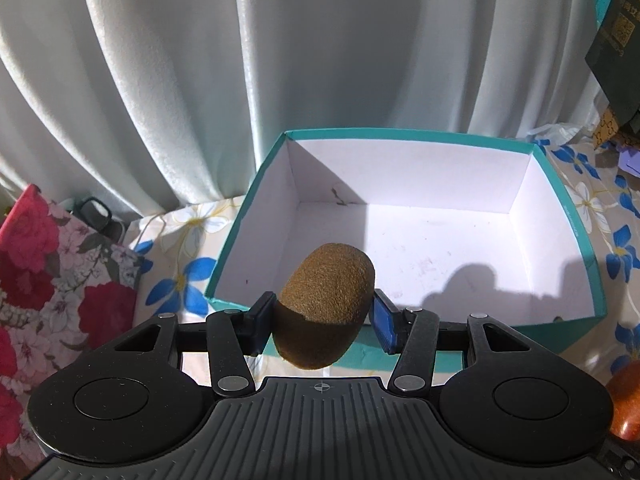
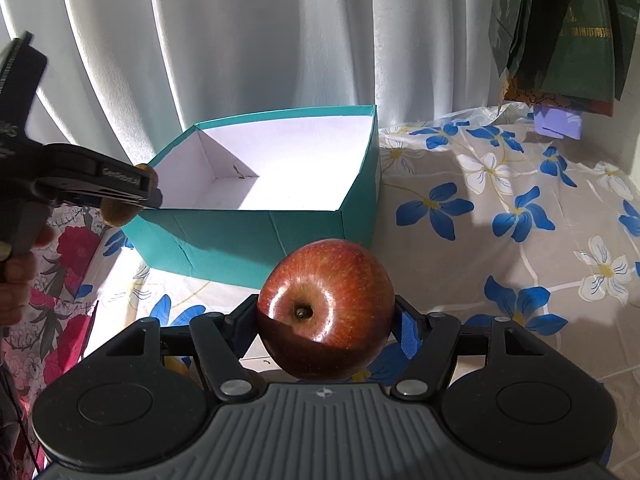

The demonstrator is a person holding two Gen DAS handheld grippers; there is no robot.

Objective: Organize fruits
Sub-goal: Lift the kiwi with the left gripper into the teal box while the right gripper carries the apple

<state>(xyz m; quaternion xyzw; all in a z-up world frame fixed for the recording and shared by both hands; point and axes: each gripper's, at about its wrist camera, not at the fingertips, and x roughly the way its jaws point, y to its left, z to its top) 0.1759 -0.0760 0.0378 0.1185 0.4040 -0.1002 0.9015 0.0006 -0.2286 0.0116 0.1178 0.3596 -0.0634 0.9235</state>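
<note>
My left gripper (image 1: 324, 320) is shut on a brown kiwi (image 1: 326, 300) and holds it just above the near left rim of an open teal box (image 1: 576, 220) with a bare white inside. My right gripper (image 2: 326, 320) is shut on a red apple (image 2: 326, 312) and holds it above the cloth, in front of the teal box (image 2: 260, 232). In the right wrist view the left gripper (image 2: 136, 196) shows at the box's left rim with the kiwi (image 2: 118, 216) between its fingers.
A tablecloth with blue and white flowers (image 2: 500, 220) covers the table. White curtains (image 1: 200, 80) hang behind the box. A red floral bag (image 1: 52, 272) stands at the left. Dark green bags (image 2: 560, 28) hang at the upper right.
</note>
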